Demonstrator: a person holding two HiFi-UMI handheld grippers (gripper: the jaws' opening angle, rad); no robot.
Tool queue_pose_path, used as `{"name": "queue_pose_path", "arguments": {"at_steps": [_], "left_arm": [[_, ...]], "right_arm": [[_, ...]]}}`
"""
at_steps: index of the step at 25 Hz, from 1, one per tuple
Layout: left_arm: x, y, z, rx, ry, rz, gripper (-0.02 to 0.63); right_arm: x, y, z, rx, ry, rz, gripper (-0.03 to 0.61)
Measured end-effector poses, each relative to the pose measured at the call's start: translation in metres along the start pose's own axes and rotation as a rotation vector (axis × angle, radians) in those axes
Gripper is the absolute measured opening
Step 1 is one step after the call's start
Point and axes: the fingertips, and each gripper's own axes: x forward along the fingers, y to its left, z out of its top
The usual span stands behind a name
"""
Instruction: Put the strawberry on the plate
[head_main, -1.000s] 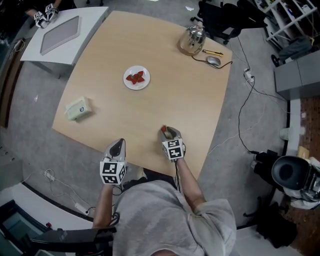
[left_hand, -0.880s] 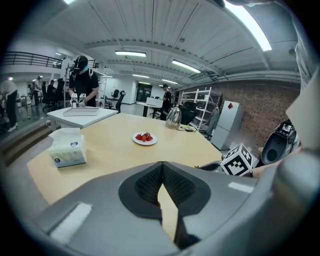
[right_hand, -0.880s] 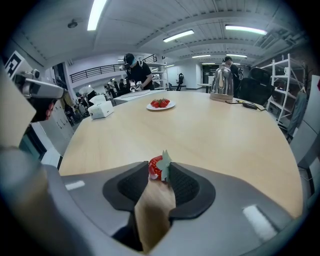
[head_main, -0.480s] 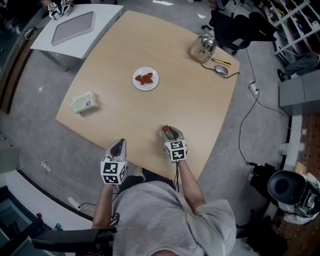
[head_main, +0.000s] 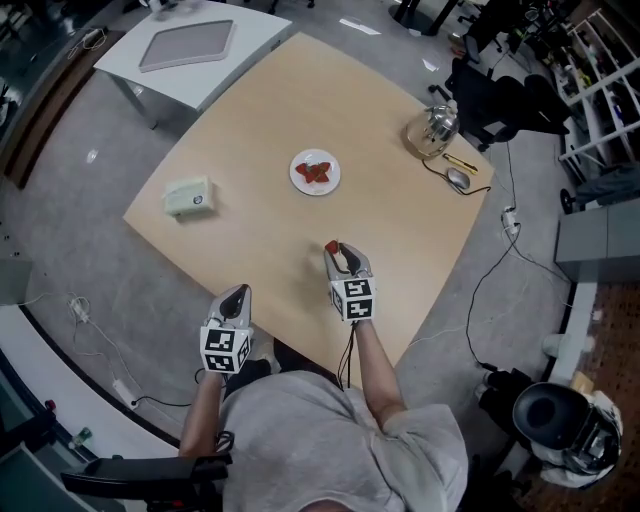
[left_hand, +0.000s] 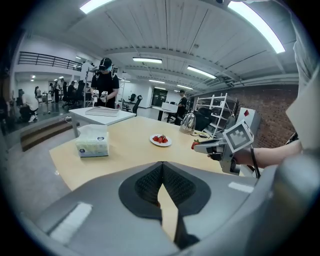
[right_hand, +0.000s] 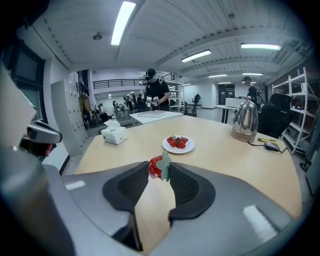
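Note:
My right gripper (head_main: 338, 250) (right_hand: 159, 169) is shut on a red strawberry (right_hand: 156, 166) (head_main: 331, 246) with a green leafy cap, held at the jaw tips above the wooden table (head_main: 260, 130). The white plate (head_main: 315, 172) (right_hand: 178, 145) (left_hand: 161, 141) lies ahead near the table's middle with several strawberries (right_hand: 178, 141) on it. My left gripper (head_main: 236, 297) (left_hand: 160, 175) hangs off the table's near edge, jaws closed together with nothing between them. The right gripper with its marker cube (left_hand: 220, 146) shows in the left gripper view, strawberry (left_hand: 194, 144) at its tip.
A tissue box (head_main: 190, 196) (left_hand: 92, 141) sits at the table's left side. A metal kettle (head_main: 432, 128) (right_hand: 245, 121), a mouse (head_main: 458, 178) and a pen lie at the far right corner. A white side table (head_main: 195, 50) stands beyond. People stand in the background (left_hand: 105, 82).
My right gripper has risen off the table and moved forward with the strawberry in it. The head view has shifted, so the plate now sits closer to the right gripper. The left gripper has barely moved.

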Motion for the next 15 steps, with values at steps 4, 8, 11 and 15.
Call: {"name": "queue_pose_path", "arguments": {"at_steps": [4,8,11,15], "left_arm": [[-0.006,0.008,-0.001,-0.01,-0.007,0.023,0.02],[-0.016,0.014,-0.005,-0.026,-0.014,0.053,0.02],[-0.022,0.019,-0.009,-0.038,-0.014,0.073,0.02],[-0.03,0.024,-0.01,-0.046,-0.019,0.098,0.02]], "right_arm": [[0.02,-0.002,0.013,-0.029,0.002,0.015,0.14],[0.039,-0.005,0.025,-0.061,0.006,0.025,0.14],[0.055,-0.009,0.033,-0.079,0.0,0.026,0.14],[0.079,-0.014,0.043,-0.115,-0.005,0.025,0.14]]}}
